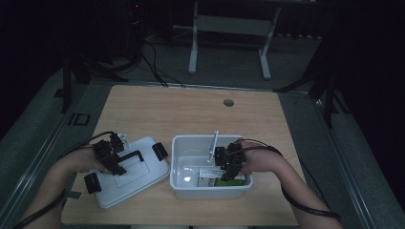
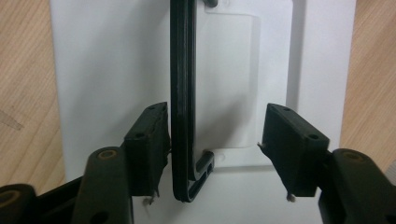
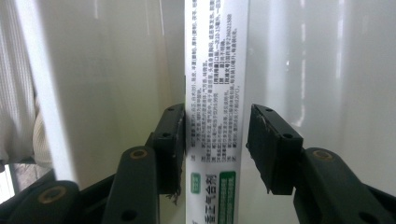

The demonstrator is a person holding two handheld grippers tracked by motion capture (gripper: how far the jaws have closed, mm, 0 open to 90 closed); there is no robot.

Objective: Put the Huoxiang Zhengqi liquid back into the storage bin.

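A white lid (image 1: 143, 179) with a black handle (image 1: 131, 156) lies on the table, left of a white bin (image 1: 186, 143). My left gripper (image 1: 111, 153) hangs over the lid. In the left gripper view the handle (image 2: 182, 93) stands between the jaws of the left gripper (image 2: 217, 140): the left pad touches it and the right pad is well clear. My right gripper (image 1: 228, 167) reaches into the bin over a white and green box (image 1: 212, 180). In the right gripper view the printed box (image 3: 217, 70) sits between the jaws of the right gripper (image 3: 212, 144), with a small gap at the right pad.
Black clips (image 1: 160, 150) sit at the lid's ends. A thin white stick (image 1: 213, 145) leans inside the bin. The wooden table (image 1: 191, 109) has a round hole (image 1: 229, 102) near its far edge. Frame legs and cables lie on the dark floor beyond.
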